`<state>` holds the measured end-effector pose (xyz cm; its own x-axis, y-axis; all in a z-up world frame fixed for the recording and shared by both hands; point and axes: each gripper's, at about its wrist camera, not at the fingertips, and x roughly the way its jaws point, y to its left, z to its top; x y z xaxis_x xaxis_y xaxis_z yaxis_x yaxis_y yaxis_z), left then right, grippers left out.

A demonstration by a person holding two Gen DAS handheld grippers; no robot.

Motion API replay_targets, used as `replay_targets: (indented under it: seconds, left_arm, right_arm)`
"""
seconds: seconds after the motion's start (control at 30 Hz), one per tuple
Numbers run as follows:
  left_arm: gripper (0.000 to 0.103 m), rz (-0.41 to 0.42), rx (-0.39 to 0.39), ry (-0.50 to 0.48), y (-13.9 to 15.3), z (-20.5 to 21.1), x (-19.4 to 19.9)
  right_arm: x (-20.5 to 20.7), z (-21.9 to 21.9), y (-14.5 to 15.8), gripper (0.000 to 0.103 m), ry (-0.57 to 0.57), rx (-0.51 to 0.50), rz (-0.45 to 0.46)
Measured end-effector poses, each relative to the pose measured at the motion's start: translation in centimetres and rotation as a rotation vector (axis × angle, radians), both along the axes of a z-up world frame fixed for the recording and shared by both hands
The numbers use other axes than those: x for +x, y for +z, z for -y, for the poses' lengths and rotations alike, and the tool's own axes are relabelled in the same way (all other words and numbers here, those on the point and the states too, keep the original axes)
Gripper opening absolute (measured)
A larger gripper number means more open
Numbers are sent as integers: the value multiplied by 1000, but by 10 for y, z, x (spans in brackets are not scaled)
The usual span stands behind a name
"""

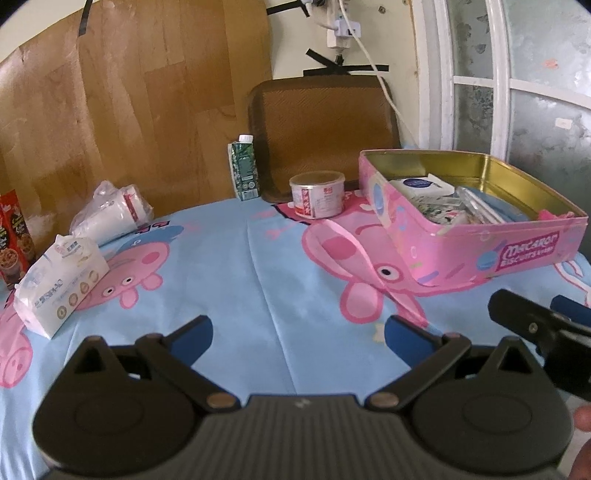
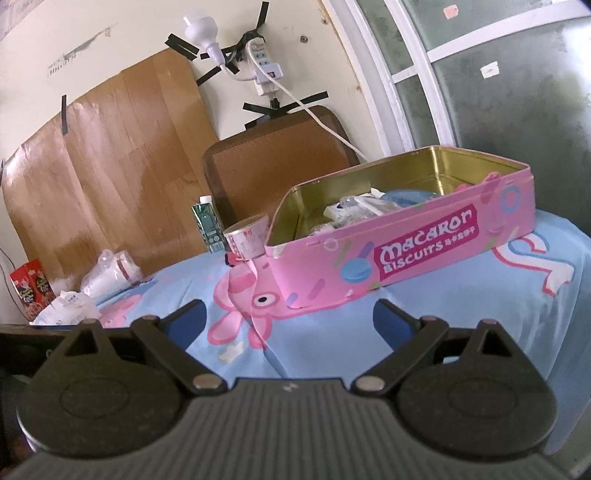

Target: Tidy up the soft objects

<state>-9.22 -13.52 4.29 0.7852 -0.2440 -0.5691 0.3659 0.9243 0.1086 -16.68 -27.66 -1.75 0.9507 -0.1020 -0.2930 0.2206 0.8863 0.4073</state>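
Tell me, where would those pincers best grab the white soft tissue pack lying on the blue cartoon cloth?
Probably across the narrow width of the white plastic-wrapped tissue pack, near its middle, coming from above. It lies flat and slanted on the blue cartoon cloth, clear of the bagged white roll behind it, so fingers fit either side. The open left gripper is nearer to it.

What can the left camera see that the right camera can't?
Only the left wrist view shows the other gripper, the right gripper, poking in at the right edge, and the top of the tissue pack in full. Only the right wrist view shows the white light bulb taped to the wall. Both show the pink biscuit tin with packets inside, the small can, the green carton and the blue cartoon cloth.
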Motion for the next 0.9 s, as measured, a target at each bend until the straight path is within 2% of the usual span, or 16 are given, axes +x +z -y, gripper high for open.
replay_targets:
  seconds: [0.17, 0.33, 0.67, 0.9]
  left_arm:
    - [103, -6, -9, 39, -5, -2, 9]
    - [103, -35, -27, 30, -8, -4, 13]
    - [103, -7, -76, 7, -5, -5, 11]
    - [103, -6, -71, 32, -6, -5, 16]
  right_arm:
    - [2, -2, -1, 99, -17, -22, 4]
    - [5, 0, -4, 99, -25, -17, -9]
    - [8, 0, -6, 99, -34, -24, -7]
    - [11, 2, -8, 98, -34, -15, -17]
